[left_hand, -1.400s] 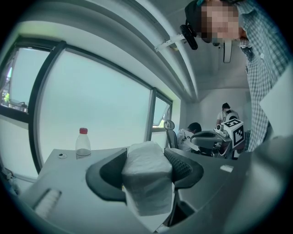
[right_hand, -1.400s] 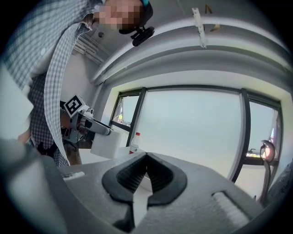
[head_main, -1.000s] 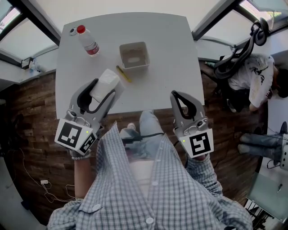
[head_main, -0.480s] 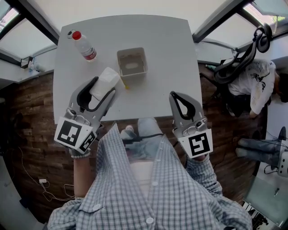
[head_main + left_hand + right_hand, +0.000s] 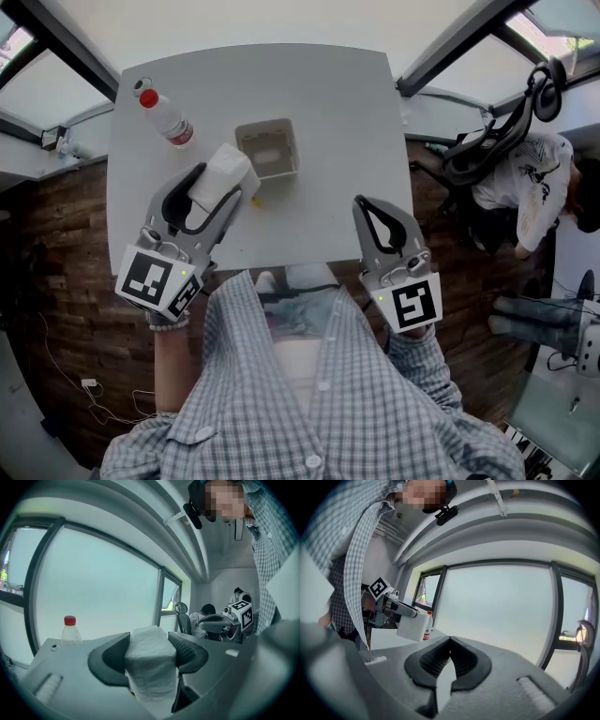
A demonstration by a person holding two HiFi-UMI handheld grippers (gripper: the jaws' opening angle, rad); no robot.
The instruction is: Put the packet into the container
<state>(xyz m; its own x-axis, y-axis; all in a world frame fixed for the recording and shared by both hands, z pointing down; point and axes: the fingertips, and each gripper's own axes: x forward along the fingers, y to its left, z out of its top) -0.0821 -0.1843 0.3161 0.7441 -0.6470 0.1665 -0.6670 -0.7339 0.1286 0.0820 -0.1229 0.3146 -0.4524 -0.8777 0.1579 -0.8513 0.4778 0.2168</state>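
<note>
A white packet [image 5: 219,174] is clamped between the jaws of my left gripper [image 5: 214,185], held above the table's near left part, just left of the container. In the left gripper view the packet [image 5: 150,665] fills the gap between the jaws. The container [image 5: 267,148], an open pale rectangular tub, stands at mid-table. My right gripper [image 5: 375,214] hovers at the table's near right edge, its tips touching with nothing between them [image 5: 449,654]. In the right gripper view the packet [image 5: 413,626] shows at left.
A clear plastic bottle [image 5: 162,117] with a red cap lies on the grey table [image 5: 337,122] at the far left, a loose cap beside it. A small yellow object [image 5: 255,199] peeks out beside the packet. A chair [image 5: 487,141] stands to the right.
The table, container and bottle have shifted left and down in the head view. Both grippers hold about the same place in the frame, and the left one keeps its hold on the packet.
</note>
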